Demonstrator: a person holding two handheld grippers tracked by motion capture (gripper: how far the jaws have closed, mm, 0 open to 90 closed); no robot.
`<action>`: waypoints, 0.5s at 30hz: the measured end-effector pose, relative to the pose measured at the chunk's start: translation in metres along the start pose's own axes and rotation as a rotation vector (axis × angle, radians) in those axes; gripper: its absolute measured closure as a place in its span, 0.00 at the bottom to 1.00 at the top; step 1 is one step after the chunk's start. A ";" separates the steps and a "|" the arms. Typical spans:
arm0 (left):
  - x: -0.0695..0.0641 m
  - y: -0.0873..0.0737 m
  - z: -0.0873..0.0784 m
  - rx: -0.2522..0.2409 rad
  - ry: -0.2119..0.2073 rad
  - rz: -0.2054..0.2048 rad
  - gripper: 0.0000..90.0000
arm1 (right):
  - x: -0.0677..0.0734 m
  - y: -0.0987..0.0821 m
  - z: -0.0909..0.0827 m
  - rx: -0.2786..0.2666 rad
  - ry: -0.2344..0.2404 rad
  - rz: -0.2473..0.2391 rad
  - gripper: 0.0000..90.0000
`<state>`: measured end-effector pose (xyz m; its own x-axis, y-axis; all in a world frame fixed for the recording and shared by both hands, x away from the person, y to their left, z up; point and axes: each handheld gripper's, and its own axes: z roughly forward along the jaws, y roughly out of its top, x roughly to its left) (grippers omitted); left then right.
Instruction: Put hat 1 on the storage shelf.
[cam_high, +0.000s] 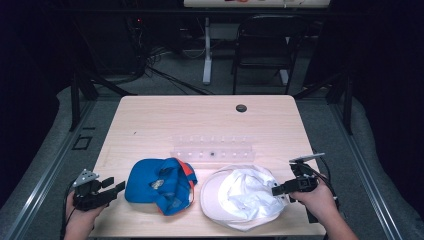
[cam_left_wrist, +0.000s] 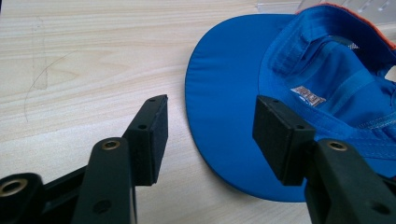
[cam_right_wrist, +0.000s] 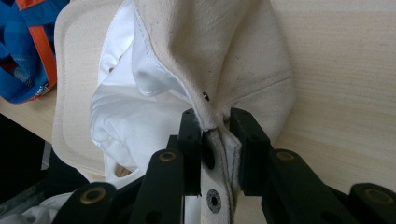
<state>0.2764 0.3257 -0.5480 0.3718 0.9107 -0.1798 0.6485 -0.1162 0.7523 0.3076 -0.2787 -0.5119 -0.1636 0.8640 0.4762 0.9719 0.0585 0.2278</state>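
White cap: I see a cream-white baseball cap lying upside down, its hollow facing up, near the front edge of the wooden table; the lining inside is a brighter, crumpled white and the outer cloth is a coarser off-white weave with a stitched seam and a small metal eyelet

White cap, place: just right of the blue cap, apart from it as far as I can tell from the high view, and in front of the clear rack

Right gripper: my right gripper is clamped on the rear edge of the white cap; in the right gripper view both black pads pinch a fold of the band, with a snap on the strap showing just below them

Blue cap: a bright blue cap with orange trim, also upside down, its smooth brim pointing toward my left gripper and a small label visible inside the crown

Left gripper: my left gripper has its jaws parted and gripping nothing; the edge of the blue brim lies between and beyond the two pads, untouched

Clear rack: a transparent plastic rack sits behind both caps, toward the middle of the table

Table hole: a dark round grommet lies well behind the white cap, near the far edge
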 end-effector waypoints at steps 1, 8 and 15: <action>0.000 0.000 0.000 -0.001 0.000 -0.003 0.52 | 0.000 0.000 -0.001 0.008 0.003 -0.008 0.84; -0.001 0.000 0.000 0.000 0.001 0.001 0.56 | 0.003 0.001 -0.003 0.003 0.017 0.009 0.87; -0.001 0.001 0.000 0.011 -0.003 0.002 0.56 | 0.002 0.002 -0.008 -0.005 0.080 0.061 0.88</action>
<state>0.2764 0.3253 -0.5473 0.3754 0.9092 -0.1800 0.6549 -0.1227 0.7457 0.3081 -0.2804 -0.5035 -0.1176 0.8233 0.5553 0.9797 0.0048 0.2003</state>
